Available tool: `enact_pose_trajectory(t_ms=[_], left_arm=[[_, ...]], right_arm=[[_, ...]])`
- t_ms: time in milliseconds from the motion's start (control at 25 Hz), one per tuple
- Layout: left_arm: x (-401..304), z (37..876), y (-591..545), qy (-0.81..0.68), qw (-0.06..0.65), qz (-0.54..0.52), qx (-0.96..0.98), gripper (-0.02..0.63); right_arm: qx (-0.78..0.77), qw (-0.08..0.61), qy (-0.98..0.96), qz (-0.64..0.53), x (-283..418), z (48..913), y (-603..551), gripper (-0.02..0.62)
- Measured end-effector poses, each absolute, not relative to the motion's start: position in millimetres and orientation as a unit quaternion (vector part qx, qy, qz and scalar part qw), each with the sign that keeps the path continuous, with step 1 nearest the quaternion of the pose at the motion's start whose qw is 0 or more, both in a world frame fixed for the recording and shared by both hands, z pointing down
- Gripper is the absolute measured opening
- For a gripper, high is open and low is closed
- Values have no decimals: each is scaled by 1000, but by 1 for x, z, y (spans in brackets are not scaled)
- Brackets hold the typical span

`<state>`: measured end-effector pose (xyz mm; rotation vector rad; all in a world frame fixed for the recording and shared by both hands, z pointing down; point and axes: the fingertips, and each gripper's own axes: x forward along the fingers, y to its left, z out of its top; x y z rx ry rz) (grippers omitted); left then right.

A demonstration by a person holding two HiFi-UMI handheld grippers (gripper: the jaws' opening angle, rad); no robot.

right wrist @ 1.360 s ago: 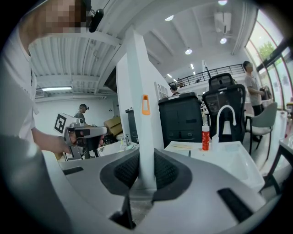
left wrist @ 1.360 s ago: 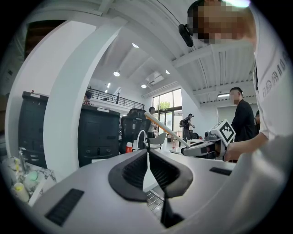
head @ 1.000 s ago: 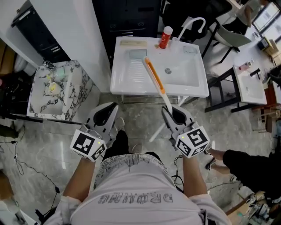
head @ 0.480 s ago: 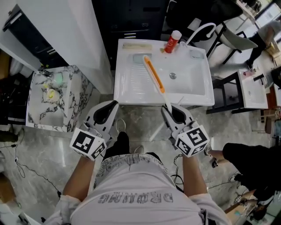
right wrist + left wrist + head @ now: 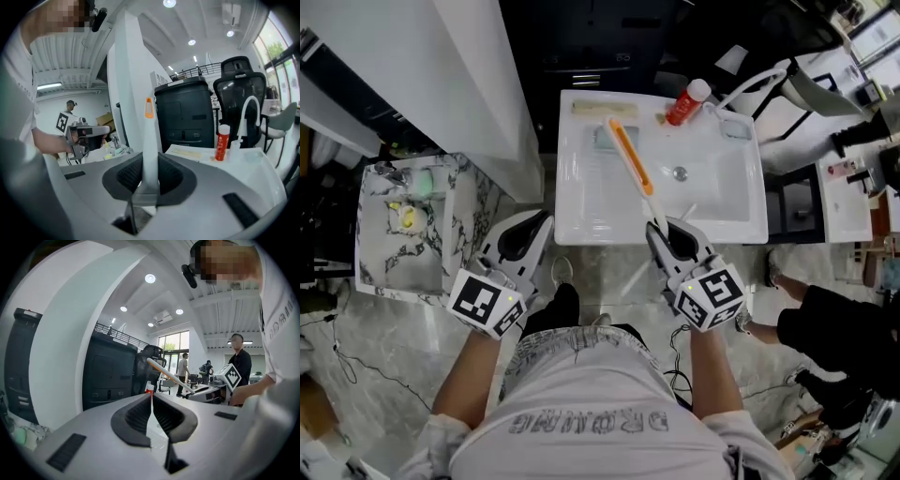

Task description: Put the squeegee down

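Closer than before, the sink (image 5: 741, 223) is now lying just beyond the left gripper (image 5: 540, 225) and right gripper (image 5: 662, 229).
Right gripper is clamping the white handle of the squeegee (image 5: 630, 157), whose orange-striped blade is slanting over the sink's near edge; left gripper is sitting closed, empty. Only the right gripper view is showing pads pressing the handle.

A pale, marble-veined floor (image 5: 389, 375) ran under a white washbasin (image 5: 609, 234) that stood beside a broad white column (image 5: 459, 75) and before a black cabinet (image 5: 185, 117), with a black office chair (image 5: 239, 79) nearby, round ceiling lights (image 5: 150, 278) overhead and tall bright windows (image 5: 174, 348) beyond.
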<state>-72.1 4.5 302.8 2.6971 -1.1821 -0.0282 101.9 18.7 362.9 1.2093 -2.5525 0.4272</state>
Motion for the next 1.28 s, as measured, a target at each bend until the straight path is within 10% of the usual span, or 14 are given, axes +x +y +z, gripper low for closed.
enact_pose_trajectory(t_ms=[1280], left_arm=[[-116, 339, -126, -399, 140, 1, 906, 26]], right_arm=[[362, 313, -875, 72, 63, 426, -131, 72]])
